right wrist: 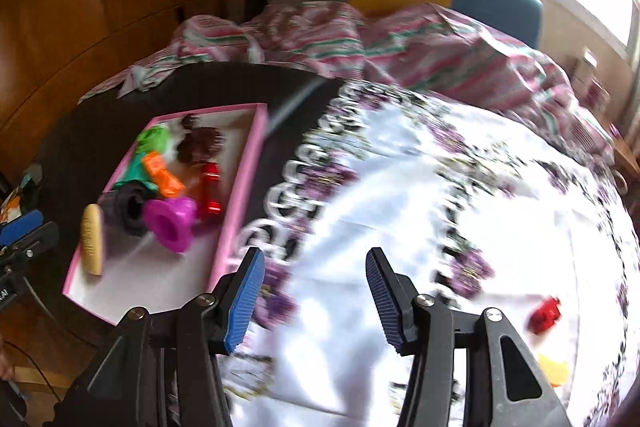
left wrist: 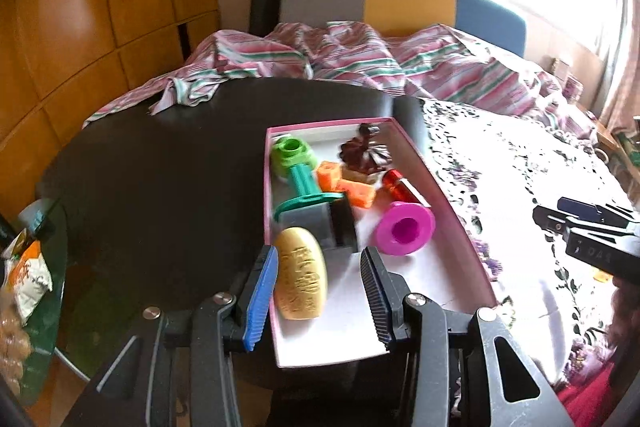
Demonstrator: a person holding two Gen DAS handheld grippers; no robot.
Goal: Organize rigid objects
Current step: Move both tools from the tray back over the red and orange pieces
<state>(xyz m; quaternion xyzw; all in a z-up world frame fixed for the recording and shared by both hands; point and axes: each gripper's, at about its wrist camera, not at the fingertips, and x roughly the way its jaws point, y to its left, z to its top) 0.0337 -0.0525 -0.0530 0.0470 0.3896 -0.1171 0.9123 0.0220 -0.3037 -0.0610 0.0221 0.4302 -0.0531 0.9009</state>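
Nearest in the left wrist view, the left gripper (left wrist: 318,291) hangs over the near end of the pink-rimmed tray (left wrist: 460,223), jaws apart and clamped on nothing; the tan oval piece (left wrist: 302,273) lies in the tray just beside the left pad, contact not resolvable. Beyond it toward the tray's far end: magenta spool (left wrist: 404,229), grey-black block (left wrist: 320,223), orange blocks (left wrist: 348,185), red cylinder (left wrist: 400,185), green-teal part (left wrist: 298,169), dark brown piece (left wrist: 364,153). The tray sits on the dark table (left wrist: 160,167), along the edge of the floral cloth (left wrist: 520,207).

The right gripper (right wrist: 316,295) hovers over the floral cloth, jaws apart and empty; frame blurred.

Step judged: sorting well along, most pieces already in the tray; right gripper between picks. Next move calls for reaching to the cloth's near right corner, straddling a loose piece, closing, carrying it to the tray's bare near end.

Only the right wrist view shows the leftovers: a small red piece (right wrist: 544,315) and a yellow-orange piece (right wrist: 554,369); the left view alone resolves tray contents sharply.
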